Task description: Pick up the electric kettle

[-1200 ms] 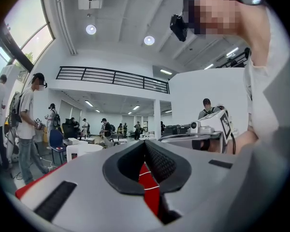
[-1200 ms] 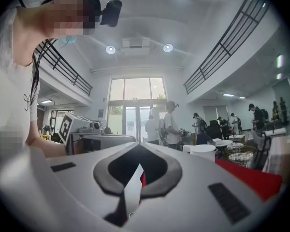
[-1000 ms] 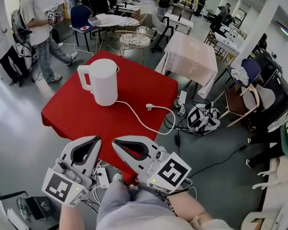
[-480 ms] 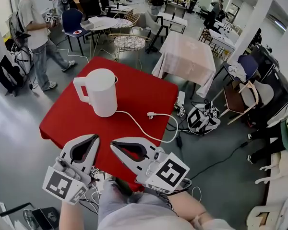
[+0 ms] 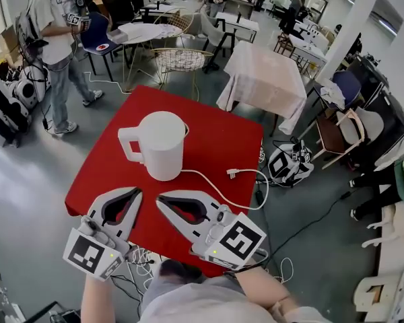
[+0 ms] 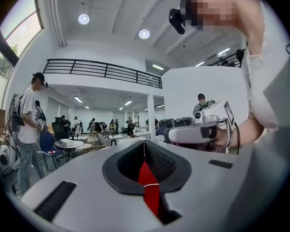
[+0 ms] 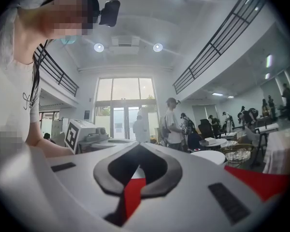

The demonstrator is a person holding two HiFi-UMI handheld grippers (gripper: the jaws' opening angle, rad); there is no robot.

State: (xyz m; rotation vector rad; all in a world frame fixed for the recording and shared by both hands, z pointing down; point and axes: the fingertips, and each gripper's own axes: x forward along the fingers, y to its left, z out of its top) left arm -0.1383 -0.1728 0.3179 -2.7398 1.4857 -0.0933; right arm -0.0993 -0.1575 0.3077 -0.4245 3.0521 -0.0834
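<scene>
Sitting on red table (image 5: 223,132), kettle (image 5: 163,145) (upright).

No text or number is readable; only square black-and-white patterns sit on the left marker cube (image 5: 87,254) at 7 o'clock and the right marker cube (image 5: 241,242) at 5 o'clock.

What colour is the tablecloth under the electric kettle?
The tablecloth is plain red, clearest in the head view.
</scene>
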